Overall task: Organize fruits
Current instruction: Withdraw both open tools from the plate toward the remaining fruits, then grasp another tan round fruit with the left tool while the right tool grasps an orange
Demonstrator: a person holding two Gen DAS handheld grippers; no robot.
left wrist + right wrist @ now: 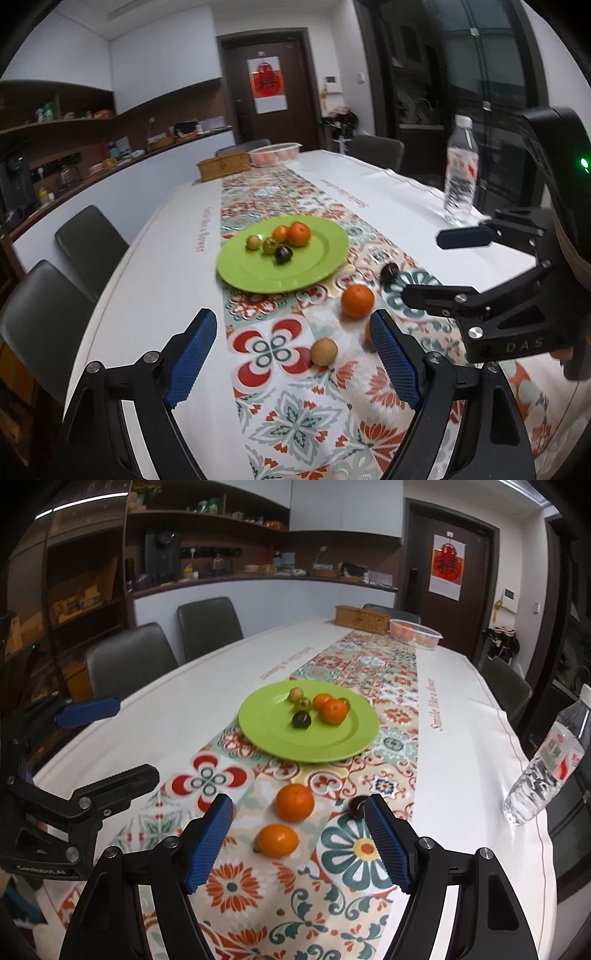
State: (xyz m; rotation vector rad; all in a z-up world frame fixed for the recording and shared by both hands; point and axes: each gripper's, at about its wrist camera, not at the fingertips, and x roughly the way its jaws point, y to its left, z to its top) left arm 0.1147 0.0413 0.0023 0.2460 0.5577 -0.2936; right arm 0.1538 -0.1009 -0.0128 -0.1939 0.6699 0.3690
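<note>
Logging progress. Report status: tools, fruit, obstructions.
Left tool and right tool open, empty. Five fruits on green plate; four loose on runner, nearest orange. Path unobstructed.

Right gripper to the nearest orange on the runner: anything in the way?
Nothing visible. The right gripper is open and the nearest orange lies on the runner between its fingers. A second orange sits just beyond it, on the line toward the green plate, so carry over it.

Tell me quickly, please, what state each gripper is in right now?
Left gripper: open, holding nothing, blue-padded fingers spread above the patterned table runner.
Right gripper: open, holding nothing, above the loose oranges.
</note>
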